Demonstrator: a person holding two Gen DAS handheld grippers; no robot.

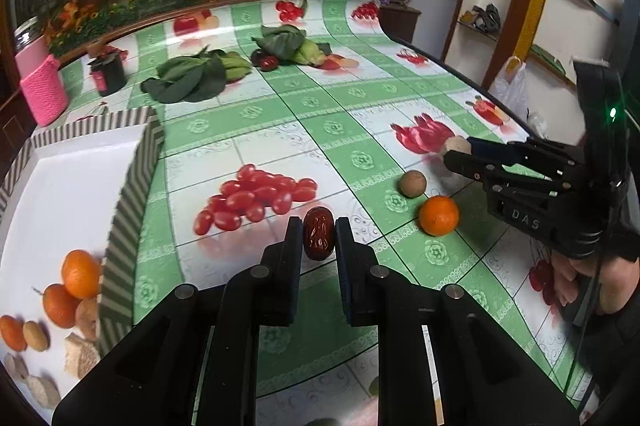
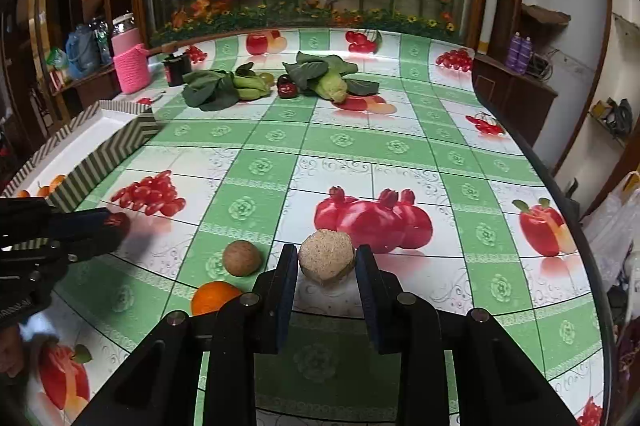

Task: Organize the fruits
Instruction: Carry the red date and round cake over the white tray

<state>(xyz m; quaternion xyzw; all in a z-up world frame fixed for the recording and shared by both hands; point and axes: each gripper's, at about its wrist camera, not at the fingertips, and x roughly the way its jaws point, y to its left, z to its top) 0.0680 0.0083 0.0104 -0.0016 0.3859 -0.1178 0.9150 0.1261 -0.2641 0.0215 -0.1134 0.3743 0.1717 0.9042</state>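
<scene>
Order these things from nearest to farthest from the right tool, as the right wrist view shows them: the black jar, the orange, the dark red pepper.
From the right tool:
1. The orange, on its left, close beside the left finger.
2. The dark red pepper, far ahead, between the two bunches of greens.
3. The black jar, farthest, at the back left near the pink basket.

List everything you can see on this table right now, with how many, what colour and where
red date: one, dark red, between left fingers
beige round piece: one, tan, between right fingers
orange: one, loose on tablecloth
brown fruit: one, beside that orange
striped box: one, white inside, left; holds oranges, brown and beige pieces
leafy greens: two bunches, far side
dark jar: one, far left
pink knitted holder: one, far left
left gripper: black
right gripper: black
</scene>
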